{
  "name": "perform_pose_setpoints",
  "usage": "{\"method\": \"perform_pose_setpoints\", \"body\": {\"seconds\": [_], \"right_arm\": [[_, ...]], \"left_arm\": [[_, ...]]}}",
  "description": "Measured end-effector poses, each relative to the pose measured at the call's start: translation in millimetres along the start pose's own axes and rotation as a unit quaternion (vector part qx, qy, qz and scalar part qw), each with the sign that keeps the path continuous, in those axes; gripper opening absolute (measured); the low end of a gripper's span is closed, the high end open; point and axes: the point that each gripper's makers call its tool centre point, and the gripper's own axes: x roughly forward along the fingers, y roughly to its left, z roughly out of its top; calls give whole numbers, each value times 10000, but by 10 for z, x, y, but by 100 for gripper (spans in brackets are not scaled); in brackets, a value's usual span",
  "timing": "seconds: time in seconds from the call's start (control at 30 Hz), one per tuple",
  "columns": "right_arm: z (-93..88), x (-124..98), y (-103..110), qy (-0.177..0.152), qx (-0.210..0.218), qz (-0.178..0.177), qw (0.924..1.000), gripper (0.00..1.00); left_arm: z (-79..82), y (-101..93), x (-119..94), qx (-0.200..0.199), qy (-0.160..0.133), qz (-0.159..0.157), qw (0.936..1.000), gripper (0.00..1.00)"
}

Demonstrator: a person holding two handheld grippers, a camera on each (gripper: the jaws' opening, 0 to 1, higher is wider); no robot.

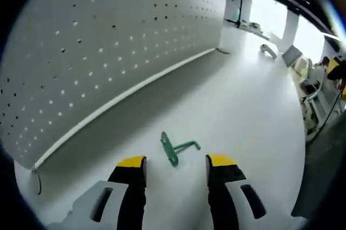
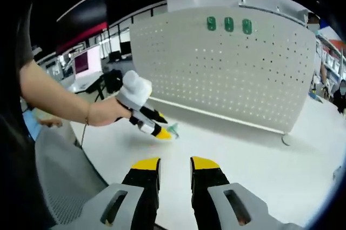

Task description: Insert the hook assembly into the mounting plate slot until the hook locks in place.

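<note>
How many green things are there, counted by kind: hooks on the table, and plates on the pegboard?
Green hook on the table: 1
Green plates on the pegboard: 3
Total: 4

No legible text, labels, brand marks or numbers, perforated panel unmarked, distant screen too blurred to read

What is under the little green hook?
The green hook lies flat on the white table, just ahead of the left gripper. The spot of table right beneath it is covered.
</note>
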Motion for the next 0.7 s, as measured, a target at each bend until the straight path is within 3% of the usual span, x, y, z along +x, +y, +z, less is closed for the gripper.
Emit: {"method": "perform_pose_setpoints", "body": {"seconds": [0.1, 0.3, 0.57, 0.7], "right_arm": [[-2, 5, -29, -7, 37, -26, 10000, 20], [-64, 11, -58, 45, 137, -62, 9999, 20], [-88, 42, -60, 85, 182, -50, 9998, 20], [-80, 49, -80, 72, 202, -67, 9997, 20]], "left_arm": [[14, 9, 18, 54, -16, -66, 10000, 32], [-37, 60, 71, 253, 149, -17, 9996, 23], [4, 58, 147, 447, 52, -22, 9990, 7], [2, 106, 137, 483, 59, 84, 9988, 6]]}}
